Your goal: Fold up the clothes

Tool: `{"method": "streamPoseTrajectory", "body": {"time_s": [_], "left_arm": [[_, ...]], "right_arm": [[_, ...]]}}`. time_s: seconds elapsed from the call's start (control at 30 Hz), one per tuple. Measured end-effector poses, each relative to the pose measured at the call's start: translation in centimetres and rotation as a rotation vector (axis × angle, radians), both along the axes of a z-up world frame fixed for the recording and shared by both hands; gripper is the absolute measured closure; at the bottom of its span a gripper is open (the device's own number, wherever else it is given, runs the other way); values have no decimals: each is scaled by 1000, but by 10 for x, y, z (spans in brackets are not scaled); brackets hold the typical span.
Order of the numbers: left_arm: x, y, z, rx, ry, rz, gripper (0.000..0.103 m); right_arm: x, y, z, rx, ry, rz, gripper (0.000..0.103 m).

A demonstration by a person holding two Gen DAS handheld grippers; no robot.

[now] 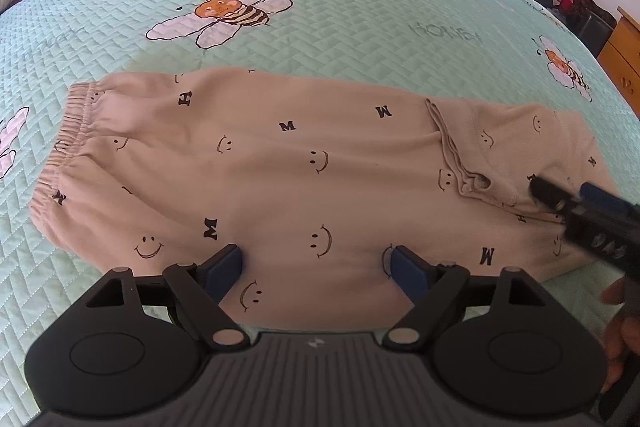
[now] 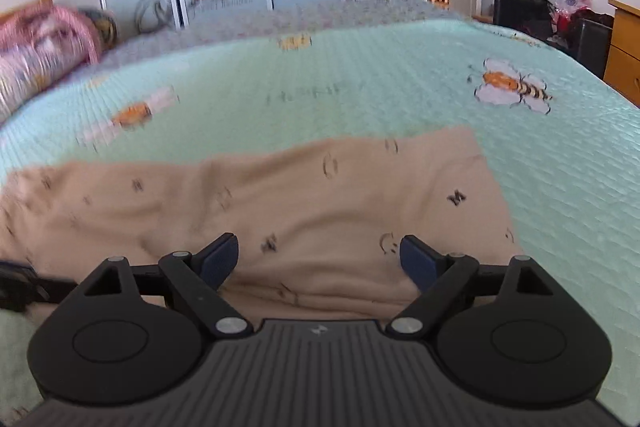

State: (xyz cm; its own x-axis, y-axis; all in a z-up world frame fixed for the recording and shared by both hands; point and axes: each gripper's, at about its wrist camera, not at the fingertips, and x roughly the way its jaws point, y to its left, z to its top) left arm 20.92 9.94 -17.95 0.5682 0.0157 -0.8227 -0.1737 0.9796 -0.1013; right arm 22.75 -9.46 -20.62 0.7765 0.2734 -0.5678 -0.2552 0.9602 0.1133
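Beige pants (image 1: 280, 179) (smiley print) lie flat on the green bee quilt (image 1: 340, 23). Your left gripper (image 1: 316, 267) and right gripper (image 2: 318, 259) hover over them, fingers apart.

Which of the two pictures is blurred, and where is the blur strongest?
Left wrist view: sharp; the prints on the beige trousers read clearly, and only the right hand-held gripper at the edge is smeared. Right wrist view: blurred by motion, strongest on the left, where the trousers' prints and the bee on the bedspread smear; both views bend straight lines.
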Motion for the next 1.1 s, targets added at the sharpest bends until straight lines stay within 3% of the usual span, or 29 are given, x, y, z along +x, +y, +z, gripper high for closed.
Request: {"method": "streamPoseTrajectory", "body": {"time_s": [0.2, 0.57, 0.77, 1.1], "left_arm": [[1, -1, 0, 5, 5, 2, 18], [1, -4, 0, 26, 9, -8, 17], [1, -9, 1, 50, 16, -9, 16], [-1, -11, 6, 87, -1, -19, 16]], "right_arm": [[35, 13, 26, -2, -37, 7, 13], [14, 0, -4, 4, 6, -25, 13], [0, -9, -12, 57, -43, -44, 12], [0, 8, 7, 49, -96, 8, 12]]}}
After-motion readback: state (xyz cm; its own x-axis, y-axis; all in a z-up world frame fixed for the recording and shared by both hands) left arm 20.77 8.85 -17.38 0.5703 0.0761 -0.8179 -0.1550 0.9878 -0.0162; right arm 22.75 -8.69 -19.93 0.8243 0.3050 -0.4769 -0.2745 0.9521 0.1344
